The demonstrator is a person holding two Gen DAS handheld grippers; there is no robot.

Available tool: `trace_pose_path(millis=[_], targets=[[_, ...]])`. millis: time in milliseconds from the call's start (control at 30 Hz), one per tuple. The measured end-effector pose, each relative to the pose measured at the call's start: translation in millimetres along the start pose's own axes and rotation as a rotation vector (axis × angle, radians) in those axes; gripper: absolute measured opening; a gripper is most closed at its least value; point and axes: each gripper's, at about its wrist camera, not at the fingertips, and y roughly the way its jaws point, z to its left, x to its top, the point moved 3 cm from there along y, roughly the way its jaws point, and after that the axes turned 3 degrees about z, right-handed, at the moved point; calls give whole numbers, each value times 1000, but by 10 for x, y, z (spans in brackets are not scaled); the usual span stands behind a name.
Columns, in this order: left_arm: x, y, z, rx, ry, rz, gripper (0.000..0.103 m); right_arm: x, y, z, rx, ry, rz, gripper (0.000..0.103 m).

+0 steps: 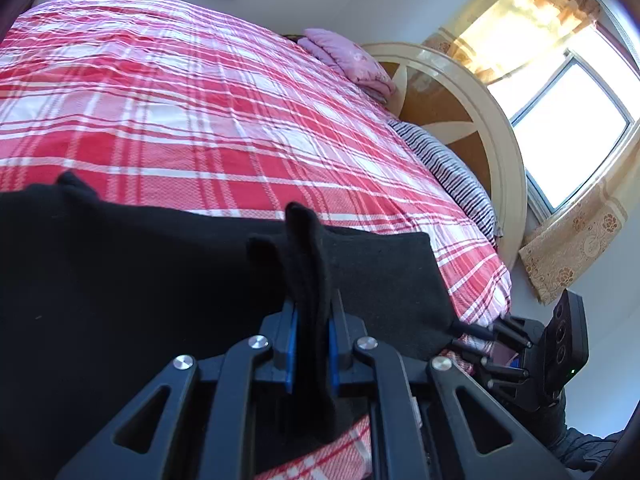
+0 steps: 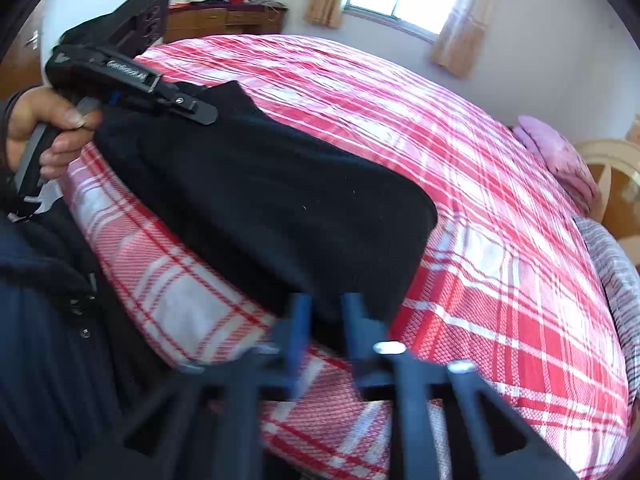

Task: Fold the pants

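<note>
The pants [image 1: 132, 272] are black and lie over the near edge of the bed, on the red and white checked bedspread [image 1: 168, 112]. In the left wrist view they fill the lower left of the frame, and a bunched fold of the cloth stands up in the middle. The left gripper [image 1: 311, 320] is closed on this fold: its two blue pads press the black cloth from both sides. In the right wrist view the pants [image 2: 256, 192] stretch as a dark band from the upper left down to the lower middle of the frame.

The right gripper [image 2: 325, 312] is at the lower middle, and its blue fingers sit at both sides of the lower edge of the cloth, with black fabric between them. This part is blurred, but the fingers seem to clamp the pants.

The person's left hand [image 2: 44, 128] is at the left edge of the right wrist view. It grasps the handle of the left tool, with the thumb across the top.

A pink folded blanket [image 1: 348, 60] and a striped pillow [image 1: 448, 168] lie at the far side, near the round headboard [image 1: 472, 96].
</note>
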Motion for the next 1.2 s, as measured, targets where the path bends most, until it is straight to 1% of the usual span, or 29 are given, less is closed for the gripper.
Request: trace_pose_path(millis=[33, 100, 200, 267, 333, 367, 400, 433, 467, 500, 567, 600, 667, 700, 733, 767, 800, 833, 867, 900, 933, 967, 1033, 1100, 1133, 1200], targets=[[-7, -13, 6, 8, 1, 0, 13, -10, -41, 20, -1, -14, 2, 8], [-11, -19, 30, 34, 7, 0, 13, -25, 14, 44, -21, -37, 19, 9], [-47, 52, 149, 35, -21, 19, 13, -42, 90, 14, -6, -28, 35, 9], [-70, 86, 142, 60, -3, 21, 13, -14, 63, -25, 20, -18, 40, 9], [-68, 77, 139, 54, -1, 17, 13, 38, 7, -102, 69, 33, 32, 9], [-61, 81, 141, 56, -2, 14, 13, 84, -24, -153, 98, 68, 17, 12], [-62, 95, 147, 64, -2, 14, 13, 110, -44, -176, 118, 92, 4, 16], [-66, 110, 157, 65, 0, 17, 14, 169, -45, -229, 153, 133, -12, 34], [-79, 145, 156, 71, 10, 17, 14, 216, -22, -268, 190, 170, -18, 57], [-87, 155, 162, 78, 17, 11, 15, 275, 33, -340, 235, 226, -23, 63], [-99, 152, 153, 86, 31, 2, 15, 347, 152, -438, 274, 300, -20, 63], [-98, 146, 144, 97, 43, 1, 17, 389, 264, -529, 294, 359, -8, 63], [-104, 131, 111, 121, 70, -2, 19, 430, 434, -640, 330, 432, 6, 63], [-106, 123, 102, 133, 82, -7, 22, 425, 514, -683, 328, 448, 8, 63], [-108, 122, 96, 141, 90, -9, 25, 409, 636, -770, 308, 474, 19, 63], [-117, 106, 79, 154, 101, -14, 27, 382, 699, -818, 315, 502, 27, 63], [-120, 92, 74, 165, 107, -19, 32, 366, 715, -851, 338, 525, 24, 63], [-131, 58, 62, 194, 121, -31, 39, 360, 656, -847, 343, 524, 11, 63], [-138, 31, 51, 222, 133, -42, 44, 359, 595, -828, 331, 512, 9, 63], [-151, 5, 41, 243, 146, -53, 55, 354, 531, -805, 308, 501, 8, 63], [-160, -9, 40, 254, 152, -58, 62, 337, 446, -782, 288, 499, -1, 63], [-178, -10, 53, 269, 153, -56, 63, 316, 371, -749, 286, 496, -10, 63], [-196, 12, 59, 286, 165, -50, 63, 289, 284, -678, 314, 472, -11, 63], [-195, 27, 53, 307, 180, -47, 63, 226, 195, -521, 346, 414, 2, 63], [-203, 25, 50, 311, 184, -48, 63, 178, 169, -424, 349, 379, 15, 63], [-216, 39, 51, 323, 195, -48, 63, 79, 238, -313, 321, 342, 57, 63]])
